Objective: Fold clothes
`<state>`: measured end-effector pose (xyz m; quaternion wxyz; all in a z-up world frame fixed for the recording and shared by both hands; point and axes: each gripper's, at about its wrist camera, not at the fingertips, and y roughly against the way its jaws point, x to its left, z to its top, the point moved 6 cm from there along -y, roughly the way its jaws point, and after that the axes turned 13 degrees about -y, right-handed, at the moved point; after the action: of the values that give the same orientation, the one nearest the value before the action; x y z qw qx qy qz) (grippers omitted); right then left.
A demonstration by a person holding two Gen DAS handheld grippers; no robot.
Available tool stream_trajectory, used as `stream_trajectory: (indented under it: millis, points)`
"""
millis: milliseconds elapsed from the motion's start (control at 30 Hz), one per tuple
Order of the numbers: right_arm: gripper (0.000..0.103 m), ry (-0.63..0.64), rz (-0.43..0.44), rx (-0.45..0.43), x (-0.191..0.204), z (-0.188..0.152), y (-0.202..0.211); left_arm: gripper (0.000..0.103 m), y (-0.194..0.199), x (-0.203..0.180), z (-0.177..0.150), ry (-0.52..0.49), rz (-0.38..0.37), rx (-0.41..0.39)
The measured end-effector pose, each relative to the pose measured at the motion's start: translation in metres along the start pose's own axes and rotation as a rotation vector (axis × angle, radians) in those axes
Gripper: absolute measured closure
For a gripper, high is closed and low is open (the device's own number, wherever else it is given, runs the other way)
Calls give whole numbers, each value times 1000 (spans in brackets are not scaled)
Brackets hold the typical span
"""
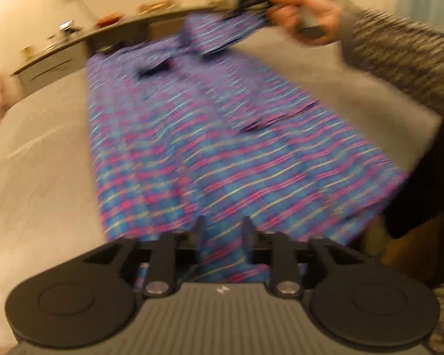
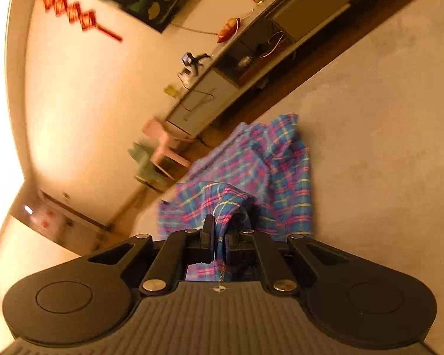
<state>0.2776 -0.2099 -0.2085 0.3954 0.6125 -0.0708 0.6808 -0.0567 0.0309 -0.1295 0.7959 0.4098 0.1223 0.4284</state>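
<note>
We see one plaid shirt (image 1: 210,136) on one grey bed (image 1: 41,153). Our right gripper (image 2: 219,236) pinches its cloth; our left gripper (image 1: 222,236) stands apart over the hem, seemingly gripping nothing. No writing is legible.

The plaid shirt (image 1: 210,153) is a blue cloth crossed with pink, purple and pale yellow lines, spread lengthwise over a grey bed (image 1: 44,153), its near hem wide and its far end narrowing toward the collar; a dark patch shows near the far middle, and a long strip lies folded along its right side. At the far right one sleeve is raised off the bed, bunched and draped; in the right wrist view a fold of it hangs clamped between black fingers (image 2: 207,230), the rest rumpled on the grey surface beyond.
</note>
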Motion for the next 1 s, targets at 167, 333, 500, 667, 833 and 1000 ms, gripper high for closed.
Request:
stream_trajectory:
  millis: [167,333,500,667,833,1000]
  points:
    - [97,-117,90,24,26,-19,-4,48,34,29,26,77,-77,-169]
    - [97,-79,190,121,95,-89,-22,46,24,121,44,254,-91,-259]
    - [97,-168,195,245,115,-172,-76,46,-34,194,33,562,-231,-277]
    - [95,-147,-73,246,60,-204,-101,41,-60,199,11,646,-269,-258]
    - [65,-2,-225,241,37,-195,-83,39,-63,188,19,565,-271,-256]
    - [46,184,-184,145,86,-160,-64,38,-55,180,42,454,-162,-279]
